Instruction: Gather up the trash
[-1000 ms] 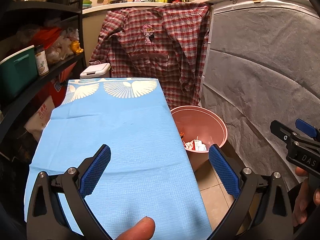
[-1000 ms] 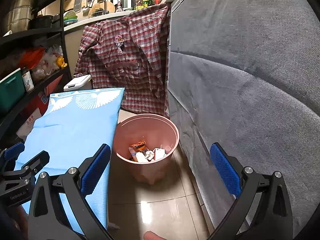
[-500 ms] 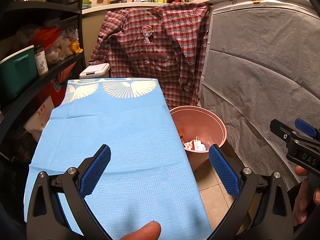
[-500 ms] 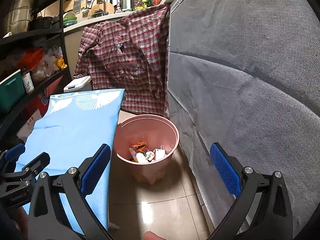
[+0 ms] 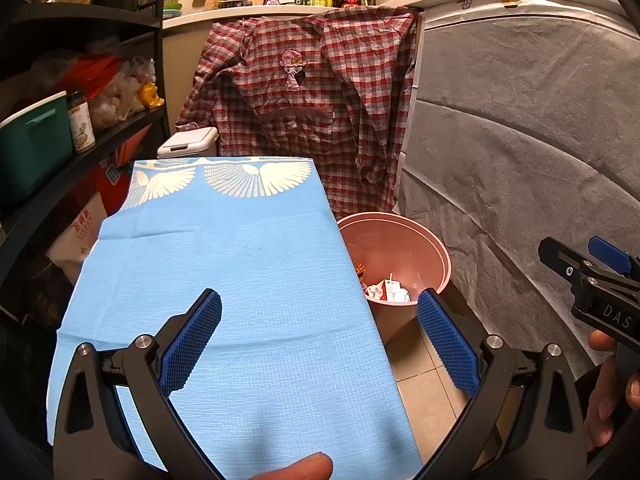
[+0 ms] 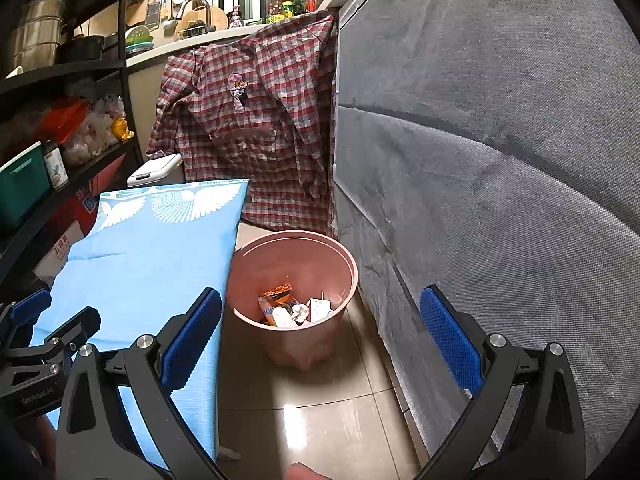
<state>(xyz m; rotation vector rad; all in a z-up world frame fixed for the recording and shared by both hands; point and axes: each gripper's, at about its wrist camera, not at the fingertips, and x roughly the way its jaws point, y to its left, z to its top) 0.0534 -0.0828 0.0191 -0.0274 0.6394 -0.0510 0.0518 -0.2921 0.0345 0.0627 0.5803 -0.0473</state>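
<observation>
Your pink plastic bin (image 6: 294, 276) holds crumpled wrappers (image 6: 294, 310); left gripper (image 5: 320, 336) and right gripper (image 6: 320, 332) both spread apart, empty

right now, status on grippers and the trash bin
Left gripper open, empty, over blue cloth. Right gripper open, empty. Pink bin on floor, wrappers inside. Nothing in the way.

The blue-clothed surface (image 5: 224, 280) lies bare, open to a pass from above. Right of it, a narrow strip of tiled floor (image 6: 320, 412) runs between the surface's edge and the grey covered wall (image 6: 500, 160). The pink bin (image 6: 294, 256) stands in that strip, just beside the surface. The plaid shirt (image 5: 312, 92) closes the far end, black shelves (image 5: 80, 128) the left.
</observation>
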